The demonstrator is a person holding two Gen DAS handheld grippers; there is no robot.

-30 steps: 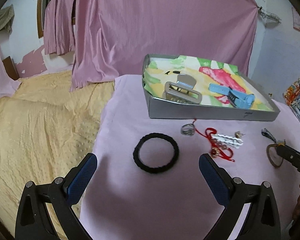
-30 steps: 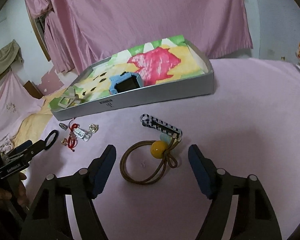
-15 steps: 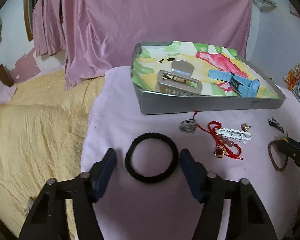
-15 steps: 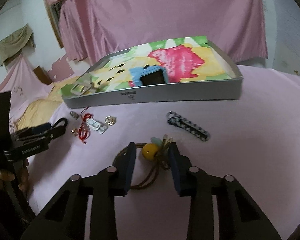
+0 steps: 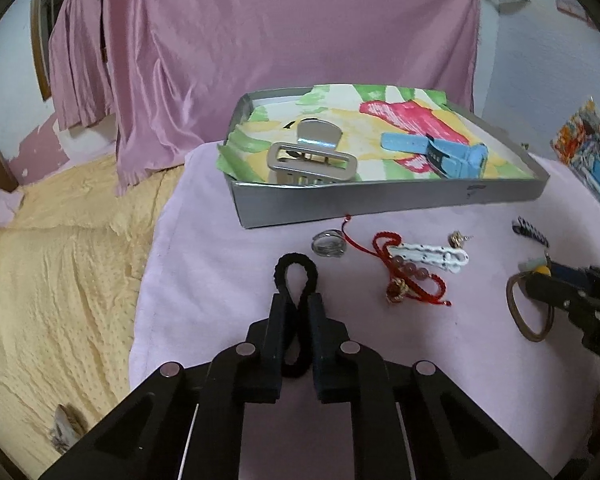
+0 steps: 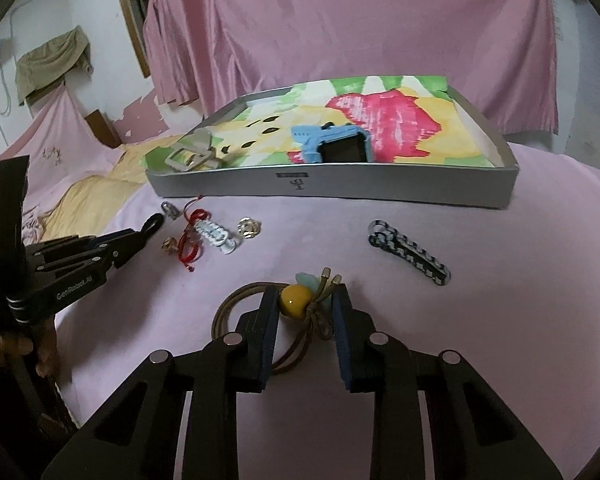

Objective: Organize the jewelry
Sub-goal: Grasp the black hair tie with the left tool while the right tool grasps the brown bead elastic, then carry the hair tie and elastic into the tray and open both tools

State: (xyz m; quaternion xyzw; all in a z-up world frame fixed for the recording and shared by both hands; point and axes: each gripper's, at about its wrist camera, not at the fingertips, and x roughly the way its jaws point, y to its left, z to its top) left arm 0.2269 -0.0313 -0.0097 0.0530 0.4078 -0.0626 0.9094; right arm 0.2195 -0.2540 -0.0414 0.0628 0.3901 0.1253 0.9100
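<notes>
My left gripper (image 5: 297,304) is shut on the black hair tie (image 5: 296,270), squeezed into a narrow loop on the pink cloth. My right gripper (image 6: 305,300) is closed around the yellow bead (image 6: 294,299) of the brown hair tie (image 6: 236,300), which lies on the cloth. The grey tray (image 5: 380,204) stands behind, holding a silver claw clip (image 5: 312,158) and a blue watch (image 5: 440,152). A ring (image 5: 329,243), red bracelet (image 5: 410,276), white clip (image 5: 436,256), earring (image 5: 457,238) and checkered clip (image 6: 410,252) lie loose in front of the tray.
A yellow blanket (image 5: 60,264) lies to the left of the pink cloth. Pink curtains (image 5: 280,32) hang behind the tray. A colourful packet (image 5: 592,152) lies at the right edge. The left gripper also shows in the right wrist view (image 6: 150,226).
Both grippers have lowered and closed. The left one has squeezed the round black hair tie into a narrow loop. The right one has closed in on the yellow bead.
</notes>
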